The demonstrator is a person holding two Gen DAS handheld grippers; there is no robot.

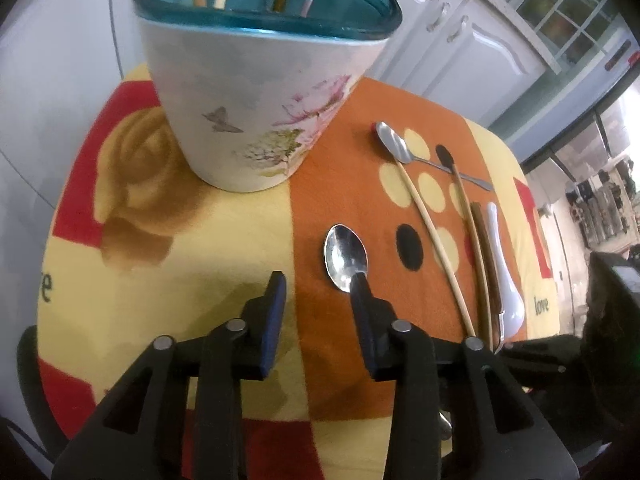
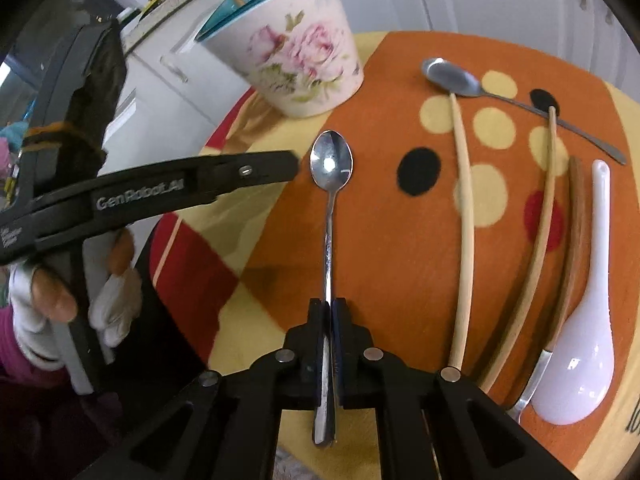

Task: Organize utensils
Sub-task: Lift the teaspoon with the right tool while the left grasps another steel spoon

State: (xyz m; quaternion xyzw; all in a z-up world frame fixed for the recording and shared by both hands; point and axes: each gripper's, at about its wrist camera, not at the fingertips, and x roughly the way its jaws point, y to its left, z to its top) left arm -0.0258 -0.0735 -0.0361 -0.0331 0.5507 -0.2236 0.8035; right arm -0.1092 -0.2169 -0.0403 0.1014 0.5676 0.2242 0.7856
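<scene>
A steel teaspoon (image 2: 331, 164) lies on the orange part of the cloth, bowl toward the floral holder (image 2: 296, 60). My right gripper (image 2: 328, 305) is shut on its handle, near the end. In the left wrist view the same teaspoon (image 1: 345, 258) shows its bowl just beyond my right-hand finger, which hides the handle. My left gripper (image 1: 318, 284) is open with only cloth between its fingers. The holder (image 1: 256, 112), white with a teal inside, stands upright behind it with several utensils in it.
To the right lie a long steel spoon (image 2: 452, 78), two pale chopsticks (image 2: 464, 216), a brown-handled utensil (image 2: 576, 240) and a white ceramic spoon (image 2: 580, 360). A gloved hand (image 2: 112, 312) holds the left gripper. White cabinets (image 1: 460, 52) stand beyond the round table's edge.
</scene>
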